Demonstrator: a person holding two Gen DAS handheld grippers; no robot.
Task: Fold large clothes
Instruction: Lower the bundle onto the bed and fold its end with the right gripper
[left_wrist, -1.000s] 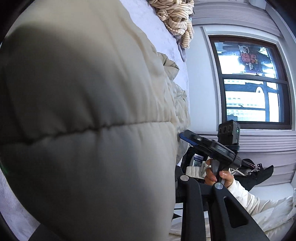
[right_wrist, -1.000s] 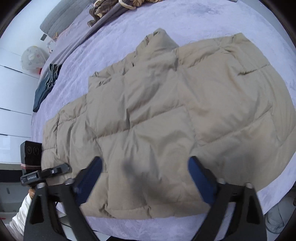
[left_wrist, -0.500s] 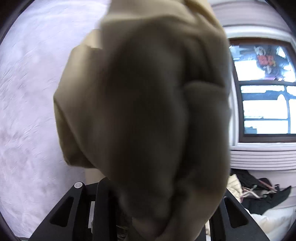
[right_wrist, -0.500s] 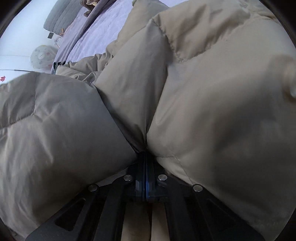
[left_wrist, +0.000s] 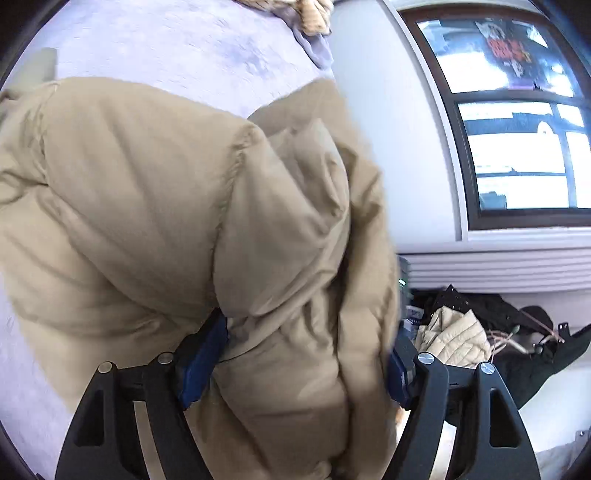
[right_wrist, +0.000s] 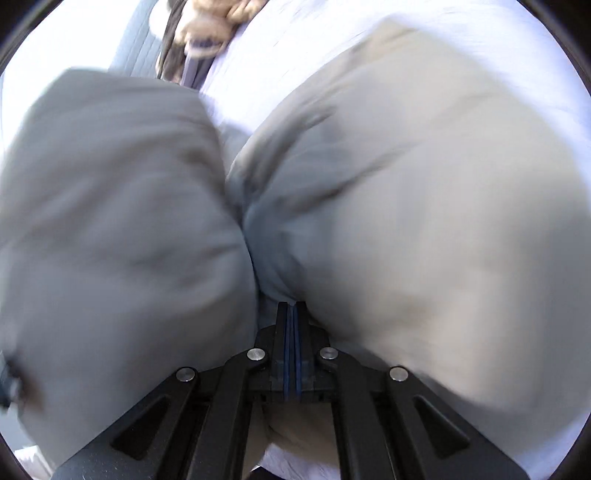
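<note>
- Jacket (left_wrist: 177, 206): tan, quilted, puffy. In the left wrist view it fills the left and middle, bunched in thick folds over the bed (left_wrist: 177, 48). In the right wrist view it (right_wrist: 424, 206) bulges in two rounded lobes either side of the gripper, blurred, and looks greyer in shade.
- Left gripper (left_wrist: 295, 363): jaws wide apart and opening. A thick fold of the jacket lies between them. The left blue pad (left_wrist: 201, 365) sits against the cloth; the right pad (left_wrist: 397, 373) is at the fold's edge. Whether either pad presses cannot be told.
- Right gripper (right_wrist: 291, 314): jaws fully closed, blue pads together, a thin pinch of jacket cloth caught at the tips where the two lobes meet.
- Bed: pale lilac cover, seen far and left behind the jacket in the left wrist view, and far right (right_wrist: 369, 18) in the right wrist view.
- Striped cloth (left_wrist: 306, 11): cream and tan heap at the bed's far edge, partly cut off by the frame.
- Window (left_wrist: 517, 122): dark frame, bright panes, on the right wall; a dark sticker with red lettering in the top pane.
- Clothes pile (left_wrist: 491, 332): below the window, near right; black garments with a cream quilted piece (left_wrist: 454, 339) among them.
- Brown heap (right_wrist: 207, 29): far left on the bed in the right wrist view, blurred, kind unclear.
</note>
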